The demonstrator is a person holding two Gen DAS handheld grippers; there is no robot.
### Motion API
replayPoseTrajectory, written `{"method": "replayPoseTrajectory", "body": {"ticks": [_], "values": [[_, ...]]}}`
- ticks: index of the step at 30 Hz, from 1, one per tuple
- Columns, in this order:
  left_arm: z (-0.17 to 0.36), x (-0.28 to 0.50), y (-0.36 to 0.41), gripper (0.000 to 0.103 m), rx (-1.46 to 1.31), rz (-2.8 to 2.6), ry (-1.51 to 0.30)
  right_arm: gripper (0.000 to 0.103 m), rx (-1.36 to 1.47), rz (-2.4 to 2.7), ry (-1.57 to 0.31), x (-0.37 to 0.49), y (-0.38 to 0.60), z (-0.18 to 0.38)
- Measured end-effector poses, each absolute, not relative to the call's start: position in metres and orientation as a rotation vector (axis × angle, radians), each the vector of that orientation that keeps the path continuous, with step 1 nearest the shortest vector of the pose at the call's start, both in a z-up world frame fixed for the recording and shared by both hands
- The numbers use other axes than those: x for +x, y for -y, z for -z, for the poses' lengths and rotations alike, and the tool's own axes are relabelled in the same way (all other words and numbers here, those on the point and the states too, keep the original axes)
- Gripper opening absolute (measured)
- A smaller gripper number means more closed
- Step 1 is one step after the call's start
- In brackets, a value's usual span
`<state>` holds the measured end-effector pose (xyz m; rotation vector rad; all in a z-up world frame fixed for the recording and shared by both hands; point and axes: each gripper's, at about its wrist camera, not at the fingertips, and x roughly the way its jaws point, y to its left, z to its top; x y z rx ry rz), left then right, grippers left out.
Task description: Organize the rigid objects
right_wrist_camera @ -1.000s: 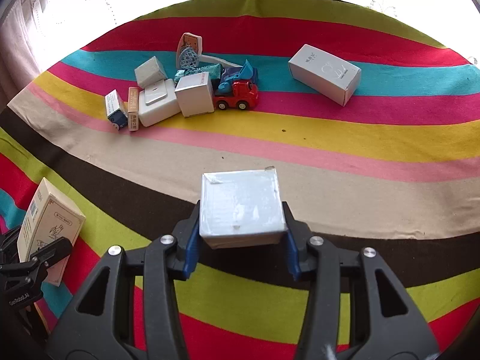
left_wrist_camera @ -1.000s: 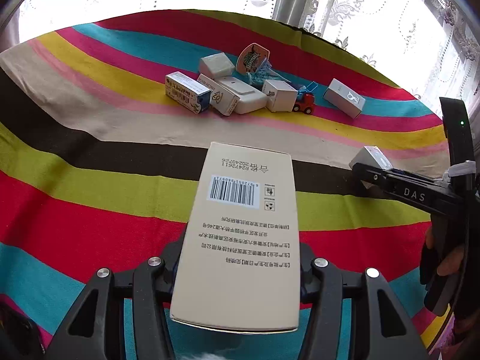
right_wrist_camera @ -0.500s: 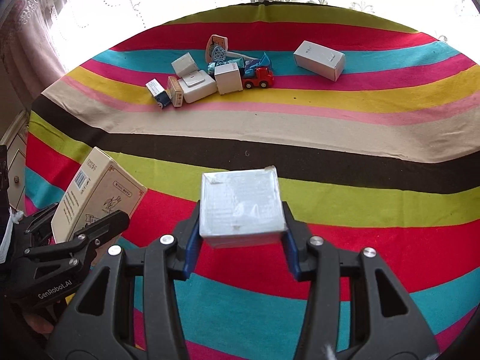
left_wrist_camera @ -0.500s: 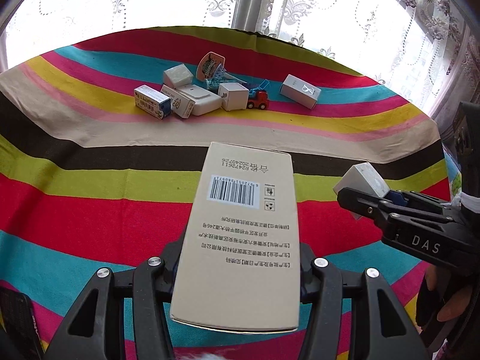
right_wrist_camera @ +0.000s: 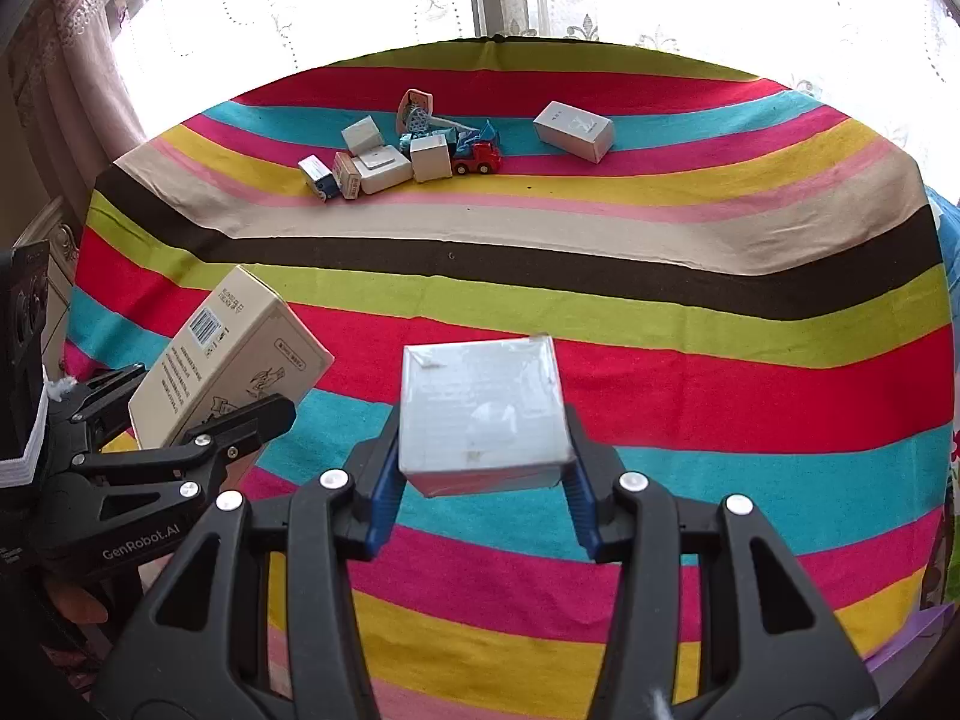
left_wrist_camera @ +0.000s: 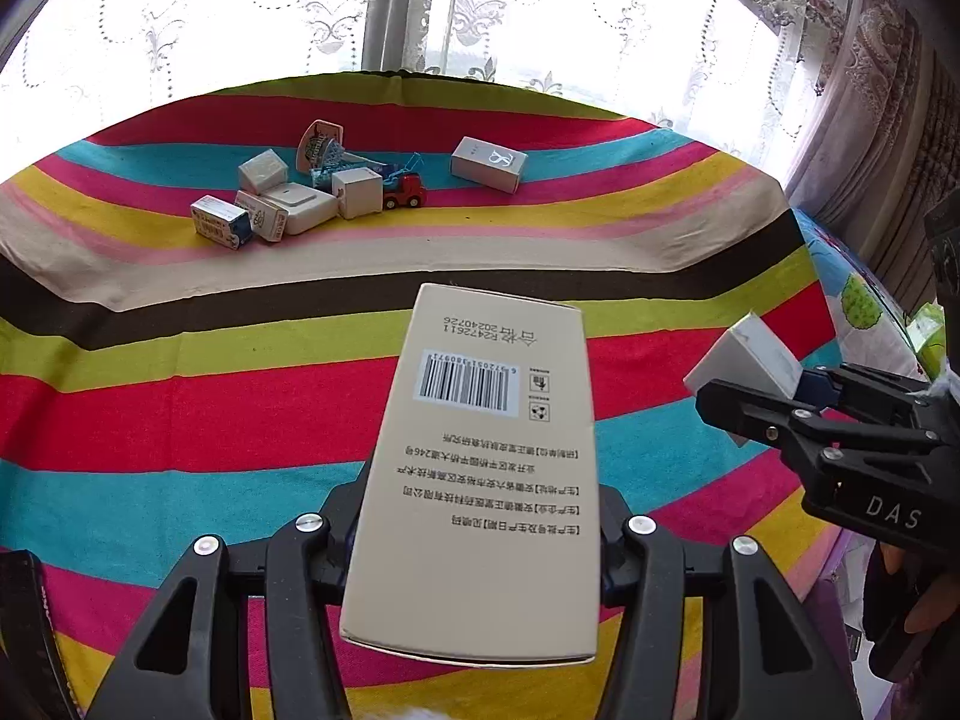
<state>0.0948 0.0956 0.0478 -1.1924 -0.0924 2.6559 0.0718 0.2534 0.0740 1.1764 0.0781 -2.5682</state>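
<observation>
Between the fingers of the left gripper [left_wrist_camera: 480,546] a long beige carton [left_wrist_camera: 480,480] with a barcode is sitting clamped, its printed face turned up to the camera, and beside it the right gripper [right_wrist_camera: 480,480] is pinching a small white cube box [right_wrist_camera: 480,408] by its two sides; both boxes are hanging in the air over the near bands of the striped cloth [right_wrist_camera: 720,372], touching nothing but the pads. What is changing is the distance: compared with a second ago the cluster at the far side is looking smaller and sitting higher in both views, and more of the cloth's near stripes and the lace curtain [left_wrist_camera: 240,30] are coming into sight, so both hands are pulling back and slightly up, away from the pile, each carrying its box along. For the task this is probably meaning that two items are being taken out of the heap towards a new spot near the person, with neither yet set down. Counting what is lying far off: one white box [right_wrist_camera: 573,131] is standing apart on the right, one red toy truck [right_wrist_camera: 477,159] is resting against the group, one orange-rimmed card-like item [right_wrist_camera: 414,108] is leaning behind, and about five small boxes are crowding together to the left, though overlaps are making that last count uncertain.
</observation>
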Motion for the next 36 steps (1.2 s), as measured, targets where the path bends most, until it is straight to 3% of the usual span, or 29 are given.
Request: {"method": "replayPoseTrajectory", "body": {"ticks": [25,36], "values": [[-0.103,0.168,-0.264,0.055,-0.949,-2.282,-0.259,0.051,1.192,2.839,-0.169,0.194,-0.395,-0.111],[-0.145,0.182,-0.322,0.055,-0.835,-2.170,-0.359,0.051,1.170,3.023,0.173,0.232,-0.488,-0.142]]}}
